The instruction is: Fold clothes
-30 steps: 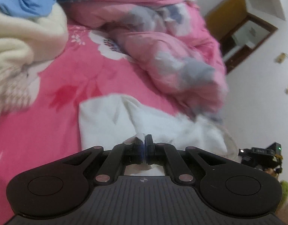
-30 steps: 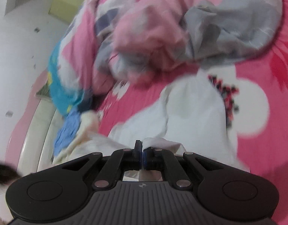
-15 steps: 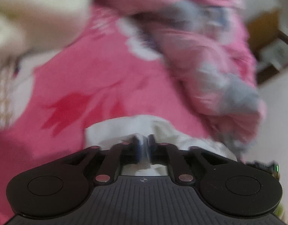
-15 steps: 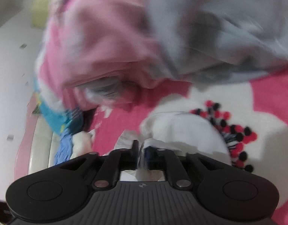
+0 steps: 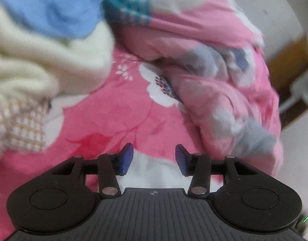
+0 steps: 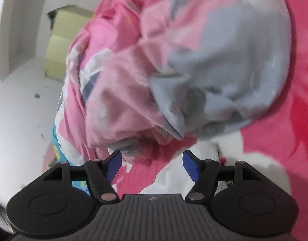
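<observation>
A white garment (image 5: pixel 154 170) lies on the pink flowered bedsheet (image 5: pixel 105 124), just below and behind my left gripper (image 5: pixel 154 157). That gripper's jaws are opening, and the blue pads (image 5: pixel 126 157) press on nothing. In the right wrist view the same white garment (image 6: pixel 170 178) shows under my right gripper (image 6: pixel 151 163). Its jaws are opening too, and its blue pads (image 6: pixel 191 165) stand wide apart with no cloth pinched between them. Most of the garment is hidden by the gripper bodies.
A crumpled pink and grey quilt (image 5: pixel 224 84) is heaped ahead and to the right; it fills the right wrist view (image 6: pixel 174 70). A pile of cream (image 5: pixel 33 60), blue (image 5: pixel 49 10) and checked (image 5: pixel 17 124) clothes sits at the left. A wooden cabinet (image 5: pixel 290 60) stands by the wall.
Both grippers were shut on the white garment a second ago and have let it go, jaws spreading apart. Both views have swung, with the quilt now closer.
</observation>
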